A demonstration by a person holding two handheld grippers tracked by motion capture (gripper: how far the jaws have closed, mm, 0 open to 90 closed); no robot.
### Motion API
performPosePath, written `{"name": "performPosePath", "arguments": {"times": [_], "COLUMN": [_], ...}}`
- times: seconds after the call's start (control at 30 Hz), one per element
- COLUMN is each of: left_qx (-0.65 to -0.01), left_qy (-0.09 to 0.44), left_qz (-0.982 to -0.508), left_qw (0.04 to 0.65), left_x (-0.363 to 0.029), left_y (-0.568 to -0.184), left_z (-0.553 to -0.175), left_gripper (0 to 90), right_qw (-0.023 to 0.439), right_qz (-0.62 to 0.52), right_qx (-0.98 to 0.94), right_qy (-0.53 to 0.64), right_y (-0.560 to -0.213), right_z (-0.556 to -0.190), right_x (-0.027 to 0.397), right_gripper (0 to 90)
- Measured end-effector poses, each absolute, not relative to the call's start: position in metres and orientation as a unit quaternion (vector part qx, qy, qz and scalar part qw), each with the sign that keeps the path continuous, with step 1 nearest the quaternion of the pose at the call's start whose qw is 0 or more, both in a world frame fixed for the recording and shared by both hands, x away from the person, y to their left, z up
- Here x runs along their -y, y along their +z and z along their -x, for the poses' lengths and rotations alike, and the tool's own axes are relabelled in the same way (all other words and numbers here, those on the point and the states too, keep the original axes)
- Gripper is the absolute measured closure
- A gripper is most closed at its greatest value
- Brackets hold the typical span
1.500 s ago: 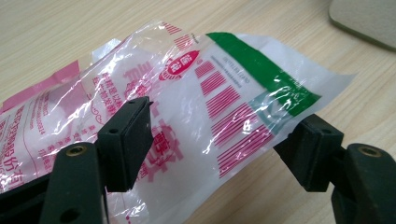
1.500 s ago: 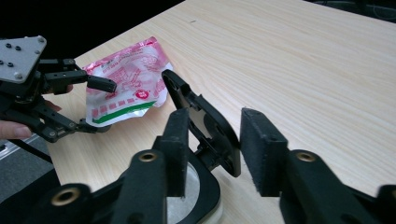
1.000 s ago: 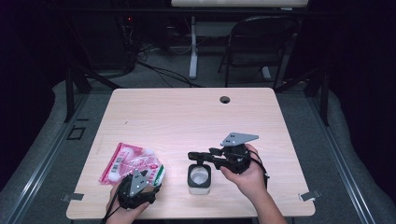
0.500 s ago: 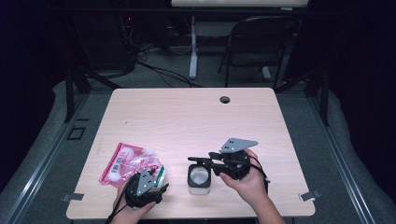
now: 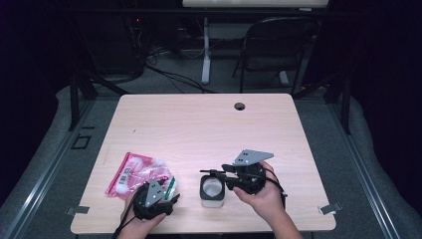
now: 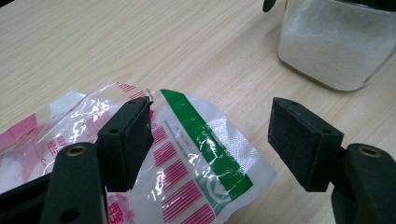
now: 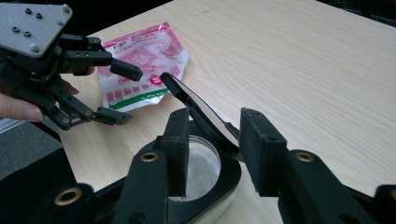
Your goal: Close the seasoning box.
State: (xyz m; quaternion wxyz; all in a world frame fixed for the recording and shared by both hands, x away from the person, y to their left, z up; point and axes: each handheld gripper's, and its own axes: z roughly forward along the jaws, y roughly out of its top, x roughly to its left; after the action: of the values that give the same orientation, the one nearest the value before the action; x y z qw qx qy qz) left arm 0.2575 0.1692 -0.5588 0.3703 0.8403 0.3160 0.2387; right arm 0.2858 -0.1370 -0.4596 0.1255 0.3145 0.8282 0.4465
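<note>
A square glass jar [image 5: 213,195] of white powder stands near the table's front edge, its black flip lid [image 7: 201,112] tilted up. My right gripper [image 5: 214,174] reaches over it from the right. The raised lid stands between its jaws [image 7: 217,149], which have just been opening and stand open wider than the thin lid. A pink and green plastic bag [image 5: 137,172] lies at the front left. My left gripper [image 5: 171,196] is open over the bag's near corner [image 6: 187,154], its pads apart and holding nothing [image 6: 210,135].
The wooden table [image 5: 209,124] has a cable hole [image 5: 240,106] at its far edge. A chair [image 5: 278,45] and cables sit on the floor beyond. The left gripper [image 7: 119,93] and the hand [image 7: 18,109] holding it lie close to the jar's left.
The right gripper has dropped slightly toward the front edge beside the jar. The left gripper has edged a little toward the front, off the middle of the bag.
</note>
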Motion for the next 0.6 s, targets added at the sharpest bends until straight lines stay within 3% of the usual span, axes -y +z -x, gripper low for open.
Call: {"name": "performPosePath", "arguments": {"times": [0.6], "left_qx": [-0.320], "left_qy": [0.239], "left_qz": [-0.831], "left_qw": [0.388], "left_x": [-0.169], "left_y": [-0.552], "left_z": [-0.269], "left_gripper": [31.1], "right_qw": [0.131], "right_qz": [-0.295], "right_qx": [-0.845], "right_qy": [0.426], "right_y": [-0.471], "right_z": [-0.272], "right_x": [0.129], "right_gripper": [58.7]}}
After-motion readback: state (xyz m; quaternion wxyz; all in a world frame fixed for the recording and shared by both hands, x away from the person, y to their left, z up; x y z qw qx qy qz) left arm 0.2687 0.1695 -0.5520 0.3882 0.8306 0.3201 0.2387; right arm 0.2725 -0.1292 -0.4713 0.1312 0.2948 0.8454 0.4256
